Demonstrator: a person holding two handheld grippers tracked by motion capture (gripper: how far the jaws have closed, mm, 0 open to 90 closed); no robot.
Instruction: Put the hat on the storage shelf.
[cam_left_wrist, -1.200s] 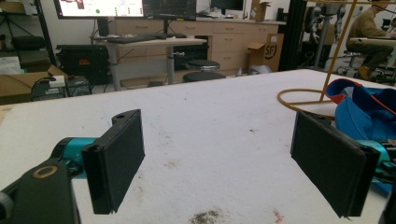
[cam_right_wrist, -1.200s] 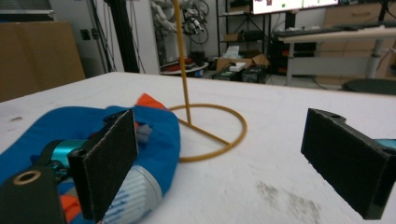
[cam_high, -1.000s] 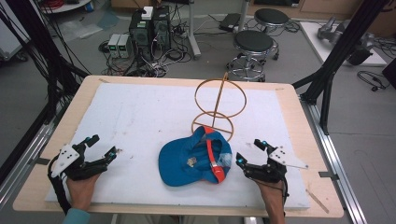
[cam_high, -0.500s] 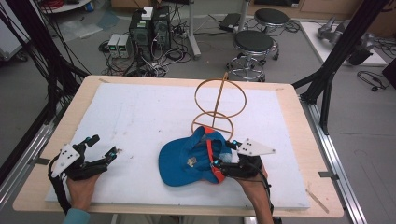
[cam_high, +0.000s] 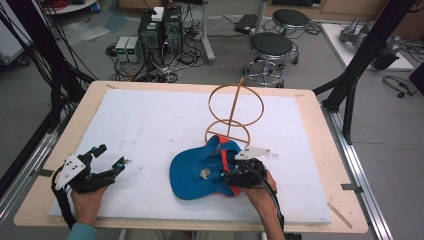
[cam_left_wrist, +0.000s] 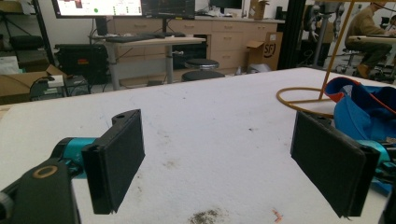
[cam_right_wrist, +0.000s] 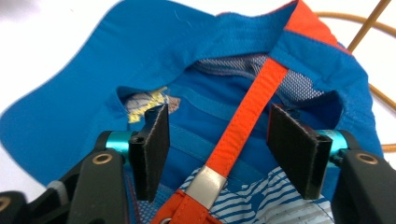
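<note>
A blue cap (cam_high: 195, 175) lies upside down on the white table top (cam_high: 150, 120), leaning against the base ring of a copper wire stand (cam_high: 235, 105). My right gripper (cam_high: 226, 175) reaches into the cap from the right. In the right gripper view its jaws (cam_right_wrist: 217, 140) have just been closing and stand half apart, astride the cap's orange strap (cam_right_wrist: 254, 105) and silver buckle (cam_right_wrist: 205, 184); the pads do not touch it. My left gripper (cam_high: 113, 155) rests at the near left, wide open (cam_left_wrist: 219, 158) with bare table between its pads; the cap (cam_left_wrist: 359, 109) lies beyond its right pad.
The stand's upright rod and upper ring (cam_high: 236, 102) rise just behind the cap. A wooden border (cam_high: 320, 150) frames the white top. Stools, computers and cables stand on the floor beyond the far edge.
My right gripper has slid left from beside the cap to over its inside, and its jaws have narrowed. The left gripper has kept still.
</note>
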